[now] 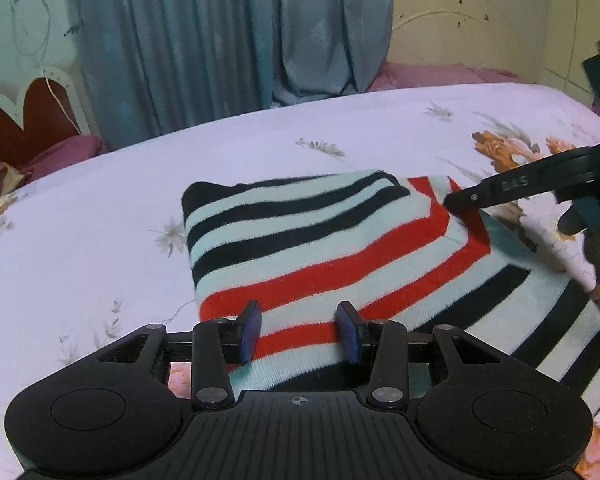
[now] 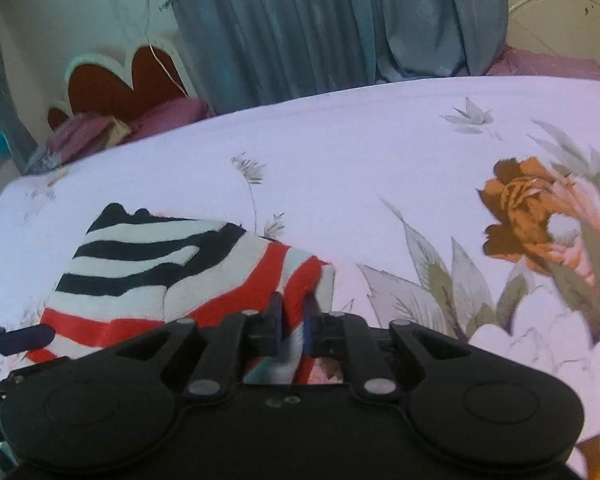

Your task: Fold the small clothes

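Grey-blue curtains hang behind the bed, and its pale floral sheet is my whole working surface. On it lies the striped knit garment, already doubled over, its stripes running mostly side to side across the left wrist view, so I read its long axis as crosswise to both tools.

Starting at the left: the left gripper sits low over the near hem with its jaws apart, straddling a red stripe. I can't tell whether the blue pads actually press the cloth. Bare sheet lies beyond the garment's left edge, with plenty of room there.

Moving right, the right gripper is at the garment's right end, where a sleeve-like flap bends at an angle. Its jaws stand close together with a ridge of knit between them. In the blur I judge them pinched on it, though not certainly. That hand is nearer the loose flap.

Further right the sheet is open, printed flowers only, so I'd expect to carry that end leftward over the body.
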`<state>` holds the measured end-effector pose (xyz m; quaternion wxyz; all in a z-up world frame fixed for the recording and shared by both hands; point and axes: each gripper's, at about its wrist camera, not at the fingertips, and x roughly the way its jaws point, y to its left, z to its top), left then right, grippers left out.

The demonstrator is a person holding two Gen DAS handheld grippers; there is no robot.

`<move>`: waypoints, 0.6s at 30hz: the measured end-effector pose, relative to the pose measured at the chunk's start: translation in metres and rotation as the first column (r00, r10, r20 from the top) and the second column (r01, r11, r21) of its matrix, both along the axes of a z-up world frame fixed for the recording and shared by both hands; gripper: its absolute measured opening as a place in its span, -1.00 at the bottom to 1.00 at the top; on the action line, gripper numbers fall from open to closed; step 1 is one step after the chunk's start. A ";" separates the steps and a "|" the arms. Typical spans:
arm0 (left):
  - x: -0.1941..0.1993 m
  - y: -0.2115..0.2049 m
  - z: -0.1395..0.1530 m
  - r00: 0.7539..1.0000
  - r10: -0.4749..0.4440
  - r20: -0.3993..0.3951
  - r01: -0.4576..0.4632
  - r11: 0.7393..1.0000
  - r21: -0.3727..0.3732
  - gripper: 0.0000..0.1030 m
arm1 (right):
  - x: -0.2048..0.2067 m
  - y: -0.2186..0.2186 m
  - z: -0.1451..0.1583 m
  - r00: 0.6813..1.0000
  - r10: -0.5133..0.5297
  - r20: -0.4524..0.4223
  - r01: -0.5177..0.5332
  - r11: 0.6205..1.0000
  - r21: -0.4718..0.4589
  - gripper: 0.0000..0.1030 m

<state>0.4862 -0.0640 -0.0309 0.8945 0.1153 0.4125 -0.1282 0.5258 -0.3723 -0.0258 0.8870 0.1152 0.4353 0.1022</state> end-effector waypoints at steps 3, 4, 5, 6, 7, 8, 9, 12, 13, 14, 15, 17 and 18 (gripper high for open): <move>-0.008 0.002 0.013 1.000 0.002 0.008 -0.001 0.999 -0.047 -0.20 | -0.021 0.006 0.034 0.995 0.040 0.090 -0.036 0.998 -0.044 -0.60; -0.012 0.000 0.015 1.000 -0.005 0.001 0.005 0.999 -0.047 -0.20 | -0.025 0.007 0.039 0.994 0.067 0.087 -0.064 0.997 -0.041 -0.64; -0.014 -0.004 0.013 1.000 -0.008 -0.007 0.008 0.999 -0.038 -0.20 | -0.034 0.013 0.044 0.990 0.111 0.084 -0.107 0.993 -0.054 -0.67; -0.017 -0.008 0.010 1.000 -0.008 -0.016 0.008 1.000 -0.017 -0.19 | -0.042 0.018 0.046 0.985 0.148 0.088 -0.142 0.987 -0.072 -0.68; -0.019 -0.012 0.006 1.000 -0.005 -0.019 0.005 1.000 0.004 -0.20 | -0.051 0.024 0.046 0.979 0.186 0.080 -0.179 0.980 -0.091 -0.70; -0.020 -0.014 0.002 1.000 -0.004 -0.016 0.004 1.000 0.018 -0.20 | -0.055 0.031 0.041 0.974 0.219 0.055 -0.212 0.971 -0.111 -0.79; -0.020 -0.016 0.000 1.000 0.000 -0.014 0.000 1.000 0.023 -0.19 | -0.056 0.037 0.032 0.972 0.235 0.016 -0.230 0.961 -0.151 -0.84; -0.021 -0.019 0.000 1.000 0.005 -0.011 -0.004 0.999 0.037 -0.19 | -0.056 0.040 0.017 0.978 0.211 0.003 -0.207 0.962 -0.181 -0.84; -0.021 -0.018 0.000 1.000 0.005 -0.010 -0.005 0.999 0.037 -0.19 | -0.056 0.039 0.018 0.979 0.205 0.000 -0.202 0.964 -0.173 -0.84; -0.022 -0.018 0.001 1.000 0.008 -0.012 -0.008 0.999 0.040 -0.19 | -0.057 0.040 0.020 0.979 0.203 -0.001 -0.200 0.964 -0.174 -0.84; -0.024 -0.018 0.004 1.000 0.012 -0.012 -0.012 0.999 0.045 -0.19 | -0.058 0.041 0.023 0.980 0.200 0.005 -0.196 0.964 -0.179 -0.78; -0.033 -0.016 0.015 1.000 0.015 0.010 -0.015 0.999 0.033 -0.19 | -0.073 0.036 0.039 0.977 0.202 0.065 -0.190 0.970 -0.151 -0.67; -0.039 -0.015 0.020 1.000 0.012 0.015 -0.013 0.999 0.030 -0.19 | -0.083 0.033 0.047 0.974 0.210 0.090 -0.197 0.971 -0.133 -0.69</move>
